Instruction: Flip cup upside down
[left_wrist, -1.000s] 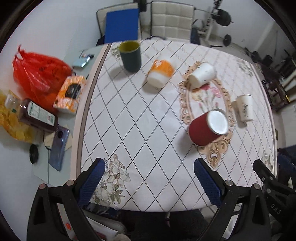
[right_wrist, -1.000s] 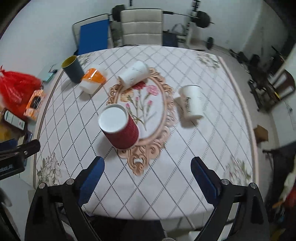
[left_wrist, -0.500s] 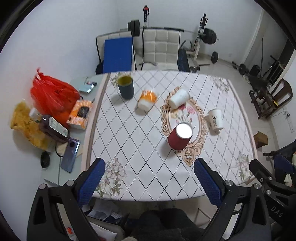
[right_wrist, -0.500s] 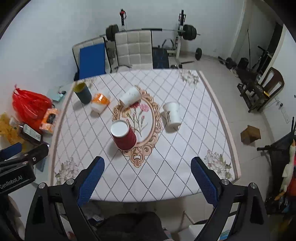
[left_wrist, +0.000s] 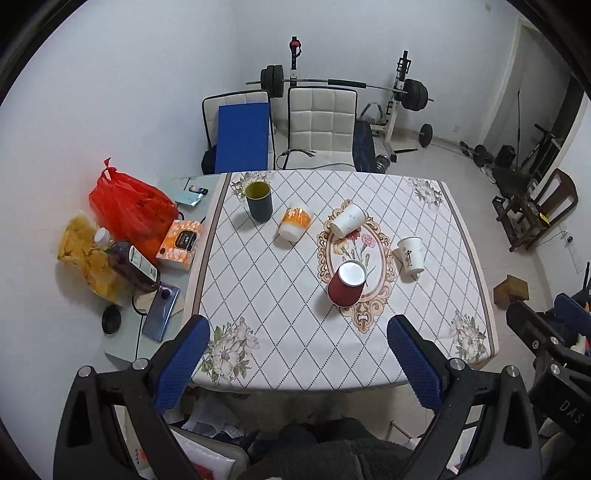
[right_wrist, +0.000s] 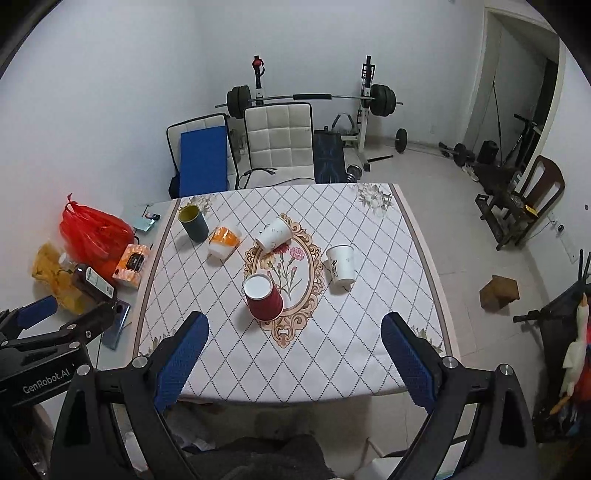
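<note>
A red paper cup (left_wrist: 346, 283) stands upside down near the table's middle, its white base up; it also shows in the right wrist view (right_wrist: 263, 297). A dark cup with a yellow inside (left_wrist: 259, 201) stands upright at the far left. An orange-and-white cup (left_wrist: 294, 223) and a white cup (left_wrist: 347, 220) lie on their sides. Another white cup (left_wrist: 410, 254) stands upside down at the right. My left gripper (left_wrist: 297, 362) and right gripper (right_wrist: 293, 360) are open, empty, high above the table's near edge.
The table (left_wrist: 280, 280) has a diamond-patterned cloth. A side shelf at the left holds a red bag (left_wrist: 127, 208), a tissue box (left_wrist: 180, 243), a bottle (left_wrist: 131, 266) and a phone (left_wrist: 160, 317). Chairs (left_wrist: 321, 125) and a weight bench stand beyond.
Both grippers have pulled up and back from the table, so the cups look much smaller. The red cup and the other cups have not moved.
</note>
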